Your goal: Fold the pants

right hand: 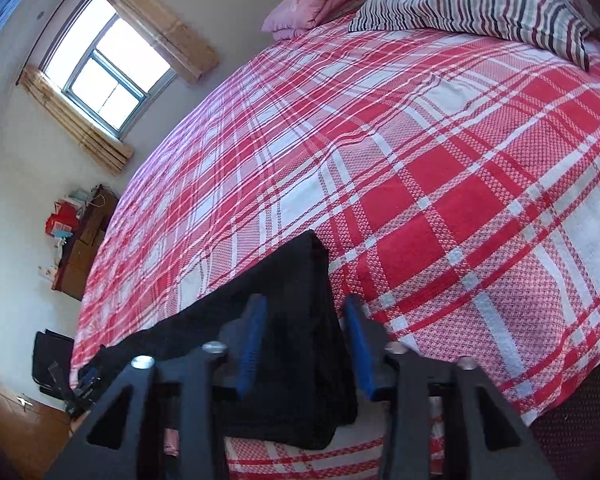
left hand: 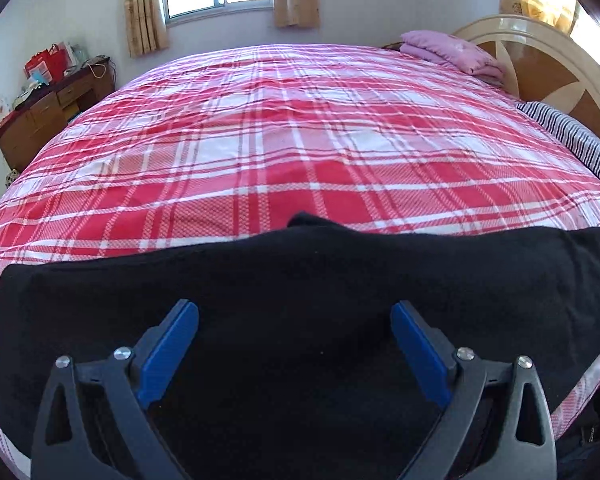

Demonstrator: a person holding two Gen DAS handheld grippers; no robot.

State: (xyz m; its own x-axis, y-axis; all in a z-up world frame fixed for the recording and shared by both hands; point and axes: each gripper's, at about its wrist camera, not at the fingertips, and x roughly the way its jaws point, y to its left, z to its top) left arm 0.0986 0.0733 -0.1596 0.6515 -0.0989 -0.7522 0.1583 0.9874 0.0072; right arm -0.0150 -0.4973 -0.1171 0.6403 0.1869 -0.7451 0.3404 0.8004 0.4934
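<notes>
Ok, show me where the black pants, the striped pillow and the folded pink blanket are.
black pants [left hand: 300, 276]: left wrist view, middle of the dark fabric.
striped pillow [right hand: 480, 0]: right wrist view, centre of its top face.
folded pink blanket [left hand: 452, 50]: left wrist view, top of the stack.

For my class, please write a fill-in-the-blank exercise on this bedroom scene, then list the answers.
1. The pants lying on the bed are ____ in colour.
2. The bedspread has a red and white ____ pattern.
3. The pillow by the headboard has a ____ cover.
4. The left gripper has its jaws ____ above the pants.

Answers: black; plaid; striped; open
</notes>
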